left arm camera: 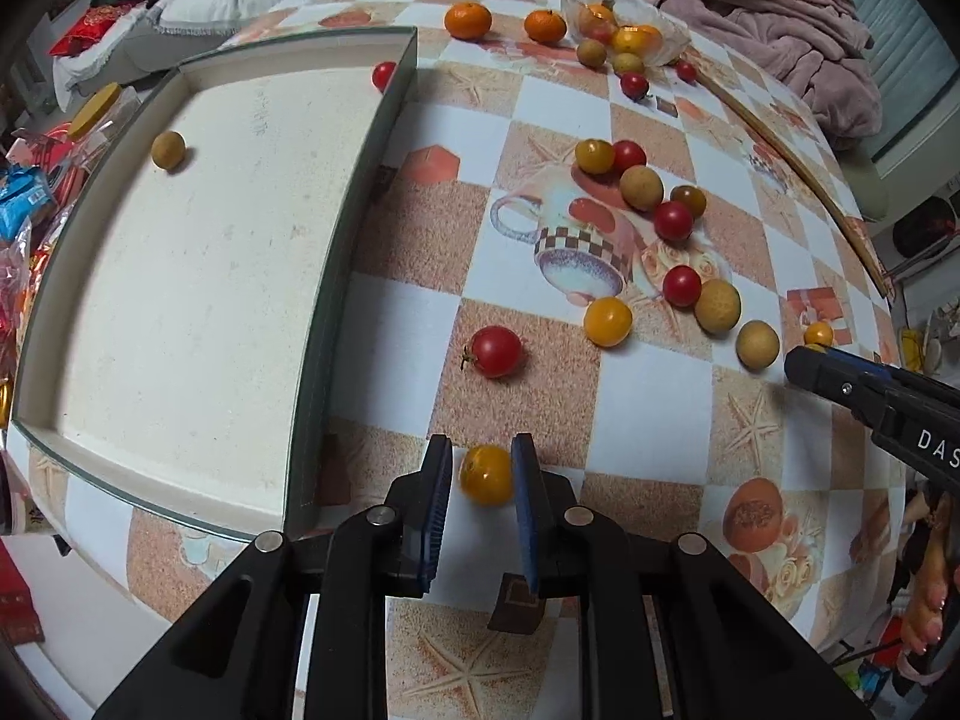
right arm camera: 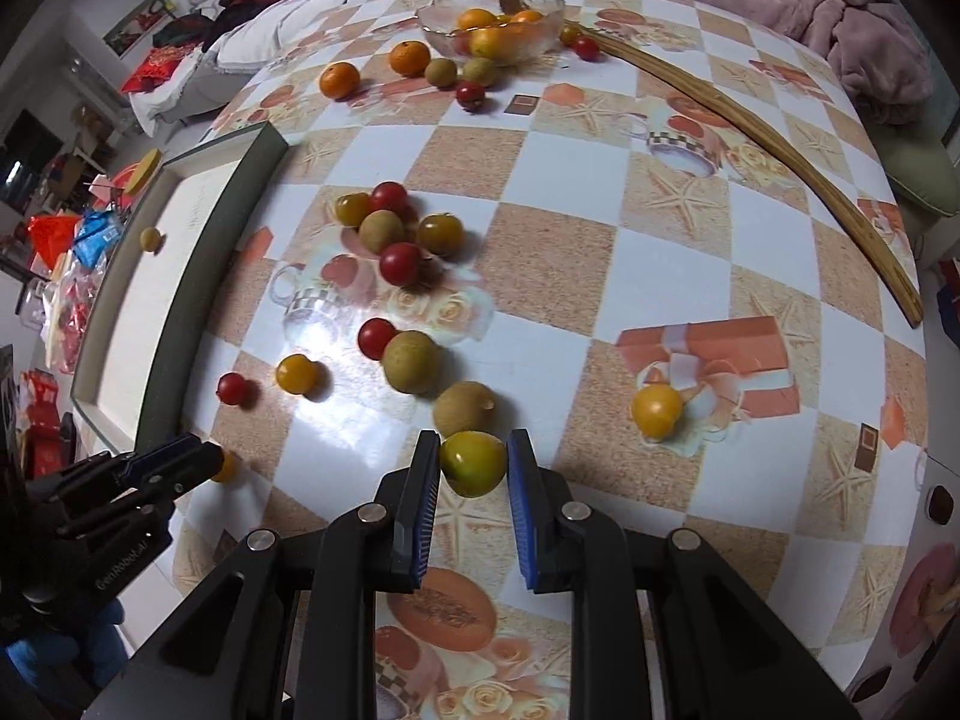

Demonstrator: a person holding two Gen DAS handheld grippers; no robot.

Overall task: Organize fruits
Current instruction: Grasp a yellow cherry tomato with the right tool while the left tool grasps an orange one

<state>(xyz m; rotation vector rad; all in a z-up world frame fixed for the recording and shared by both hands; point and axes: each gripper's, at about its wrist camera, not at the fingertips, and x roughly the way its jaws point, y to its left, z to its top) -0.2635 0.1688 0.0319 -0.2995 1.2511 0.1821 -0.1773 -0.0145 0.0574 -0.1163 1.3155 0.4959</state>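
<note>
Cherry tomatoes, longans and tangerines lie scattered on the patterned table. My left gripper (left arm camera: pixel 481 456) has its jaws around an orange-yellow tomato (left arm camera: pixel 486 474) on the table, the pads close on both sides; I cannot tell if they press it. My right gripper (right arm camera: pixel 473 450) likewise brackets a yellow-green tomato (right arm camera: pixel 473 463), next to a longan (right arm camera: pixel 463 409). A white tray with a dark rim (left arm camera: pixel 336 252) holds one longan (left arm camera: pixel 168 150). The right gripper also shows in the left wrist view (left arm camera: pixel 804 363).
A glass bowl (right arm camera: pixel 540 6) with fruit stands at the far side, two tangerines (right arm camera: pixel 410 57) beside it. A wooden stick (right arm camera: pixel 780 144) lies along the right. A red tomato (left arm camera: pixel 495 351) lies ahead of the left gripper. Snack bags (left arm camera: pixel 24 198) lie left of the tray.
</note>
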